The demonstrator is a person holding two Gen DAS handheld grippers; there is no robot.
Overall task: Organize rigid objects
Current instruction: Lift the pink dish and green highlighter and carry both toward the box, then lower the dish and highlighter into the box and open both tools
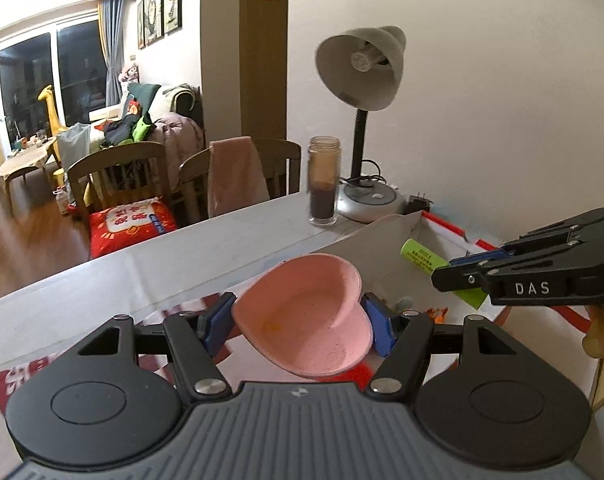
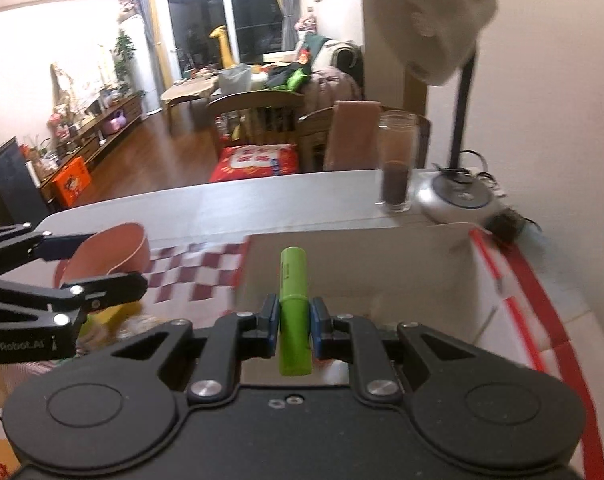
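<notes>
My left gripper [image 1: 298, 320] is shut on a pink heart-shaped dish [image 1: 302, 316], its blue pads pressing both sides, and holds it above the white table [image 1: 222, 236]. From the right wrist view the same dish [image 2: 114, 252] shows at the left in the left gripper [image 2: 114, 268]. My right gripper [image 2: 294, 320] is shut on a green cylindrical tube [image 2: 294, 304], which points forward over an open white cardboard box [image 2: 421, 256] with red trim. In the left wrist view that tube [image 1: 425, 260] and the right gripper [image 1: 457, 276] hang over the box [image 1: 401, 232].
A tall glass jar [image 1: 323, 184] with dark contents and a grey desk lamp [image 1: 361, 68] stand at the table's back edge beside the box. A black plug [image 2: 505, 222] lies by the lamp base. A red-and-white chequered cloth [image 2: 198, 272] lies under the grippers. Wooden chairs [image 1: 118, 172] stand beyond.
</notes>
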